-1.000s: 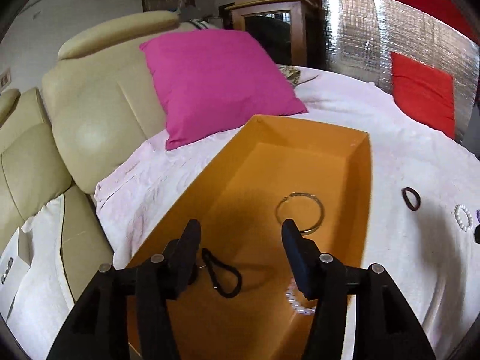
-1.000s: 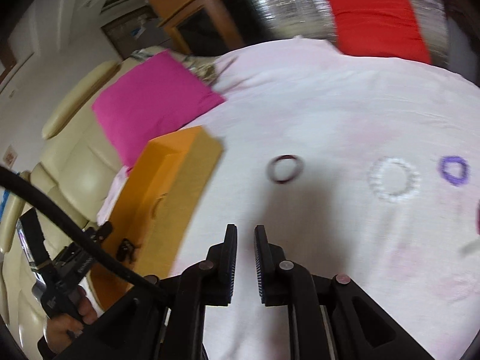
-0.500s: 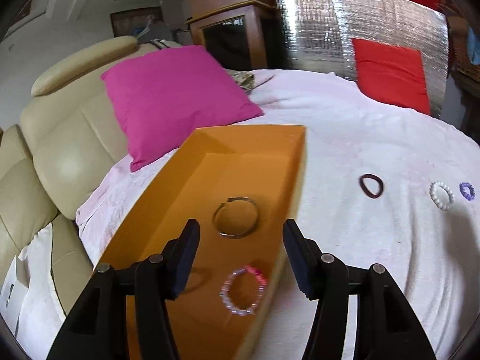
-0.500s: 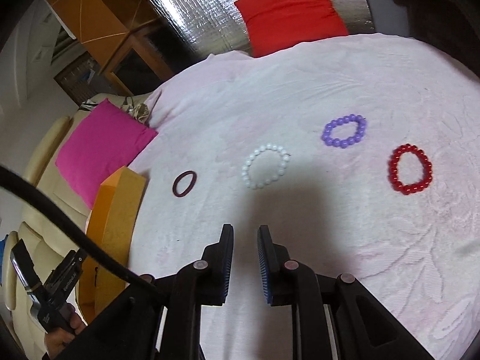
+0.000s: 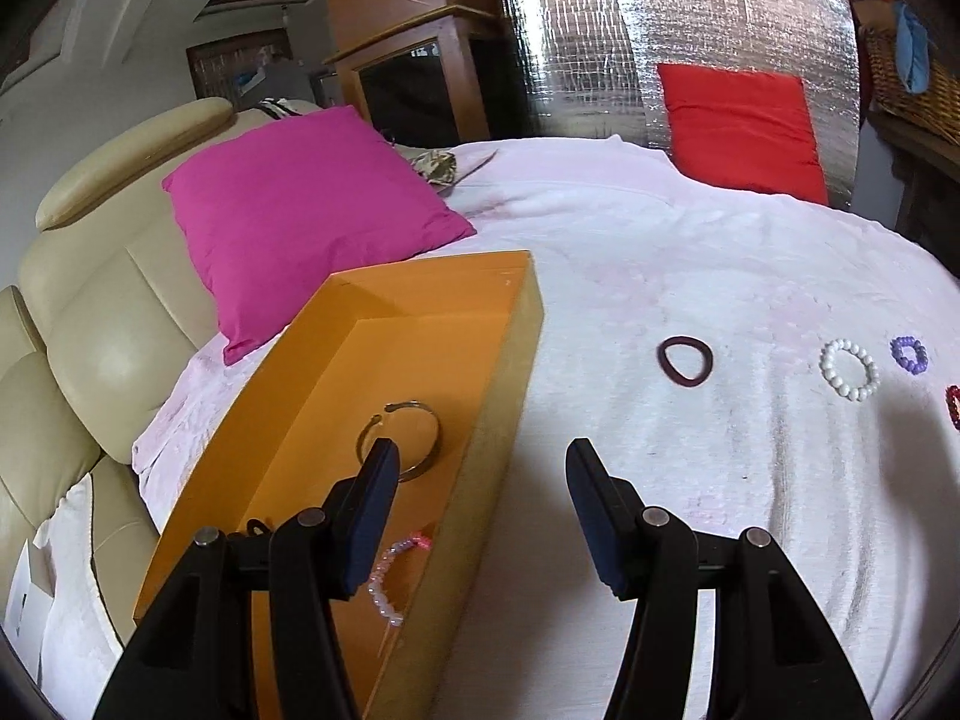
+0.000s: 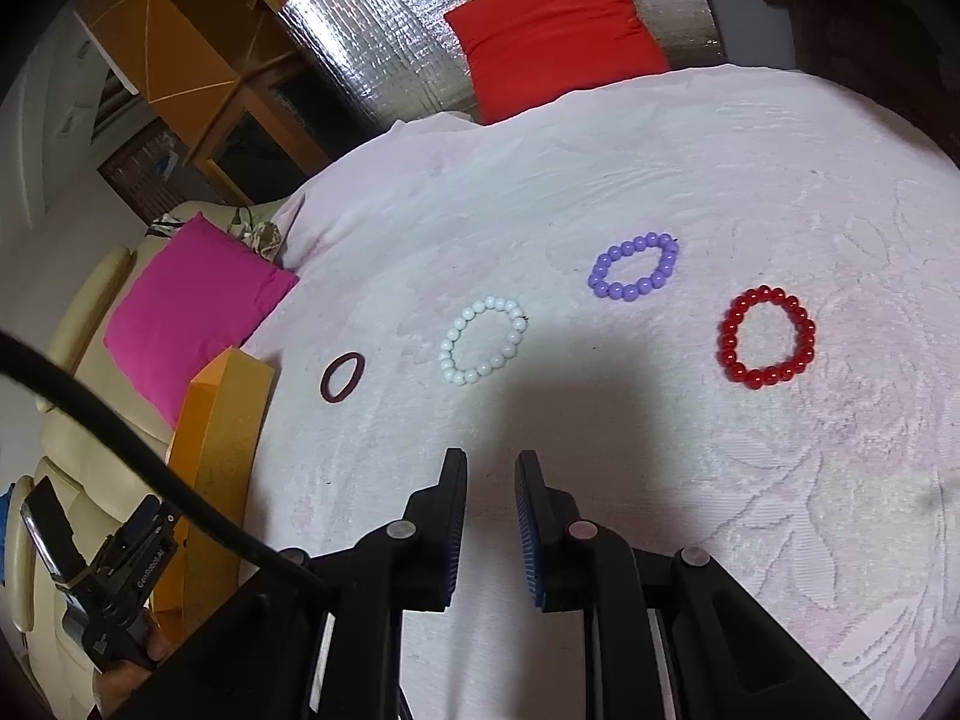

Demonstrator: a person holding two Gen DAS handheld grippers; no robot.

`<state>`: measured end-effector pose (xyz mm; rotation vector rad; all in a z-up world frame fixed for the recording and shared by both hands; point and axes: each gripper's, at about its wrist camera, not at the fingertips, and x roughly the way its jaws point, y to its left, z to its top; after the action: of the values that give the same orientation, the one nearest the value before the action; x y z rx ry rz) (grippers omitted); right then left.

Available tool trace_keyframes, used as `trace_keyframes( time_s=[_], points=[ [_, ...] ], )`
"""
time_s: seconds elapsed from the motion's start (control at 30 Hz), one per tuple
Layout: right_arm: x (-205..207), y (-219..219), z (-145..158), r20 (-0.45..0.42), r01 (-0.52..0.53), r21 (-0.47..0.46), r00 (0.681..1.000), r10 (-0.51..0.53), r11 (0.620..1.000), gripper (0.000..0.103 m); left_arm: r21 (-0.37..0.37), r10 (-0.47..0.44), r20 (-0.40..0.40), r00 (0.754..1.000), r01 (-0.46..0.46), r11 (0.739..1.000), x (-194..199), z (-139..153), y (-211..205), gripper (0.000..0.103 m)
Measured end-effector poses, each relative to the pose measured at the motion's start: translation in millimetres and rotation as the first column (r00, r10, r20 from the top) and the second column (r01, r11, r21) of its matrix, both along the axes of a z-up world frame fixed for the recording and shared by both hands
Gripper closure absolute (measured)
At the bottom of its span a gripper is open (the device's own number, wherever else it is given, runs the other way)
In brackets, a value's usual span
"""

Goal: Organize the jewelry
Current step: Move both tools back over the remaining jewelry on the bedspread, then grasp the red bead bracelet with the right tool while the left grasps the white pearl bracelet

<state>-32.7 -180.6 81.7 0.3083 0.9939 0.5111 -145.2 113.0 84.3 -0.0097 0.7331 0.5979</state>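
Your left tool [image 5: 480, 480] hangs wide and empty beside the orange box [image 5: 504, 372], while your right tool [image 6: 491, 489], narrow and empty, faces the white bracelet [image 6: 483, 339], likely next to collect.

five bracelets [image 6: 483, 341], two hair ties [image 6: 342, 377], one box [image 5: 384, 420]

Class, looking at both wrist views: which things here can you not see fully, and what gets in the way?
- Left wrist view: black loop in the orange box, mostly hidden by the left tool.
- Same view: pink bracelet partly behind that tool; red bracelet cut off by the right edge.
- Right wrist view: box interior hidden by its wall.
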Motion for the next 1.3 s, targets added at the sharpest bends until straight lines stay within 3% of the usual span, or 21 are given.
trace_keyframes(
  time_s=[0.27,0.53,0.9,1.13,1.3],
  points=[
    [3,-11,2,0.002,0.011,0.004,1.0,-0.011,1.0,0.085,-0.008,-0.041,-0.028,0.999,0.041,0.999,10,-6,-15,0.044],
    [18,-48,1,-0.039,0.114,0.053,0.993,-0.112,0.992,0.085,-0.064,-0.166,-0.13,0.978,0.159,0.985,29,-28,-45,0.042],
    [53,-111,-12,-0.146,0.312,0.043,0.942,-0.303,0.949,0.085,-0.114,-0.28,-0.166,0.945,0.264,0.958,48,-42,-78,0.042],
    [68,-134,-26,-0.214,0.371,0.026,0.909,-0.358,0.928,0.085,-0.17,-0.373,-0.16,0.914,0.347,0.922,60,-47,-107,0.042],
    [73,-140,-33,-0.241,0.385,0.016,0.897,-0.37,0.923,0.085,-0.185,-0.385,-0.177,0.906,0.354,0.917,65,-54,-119,0.042]
  ],
)
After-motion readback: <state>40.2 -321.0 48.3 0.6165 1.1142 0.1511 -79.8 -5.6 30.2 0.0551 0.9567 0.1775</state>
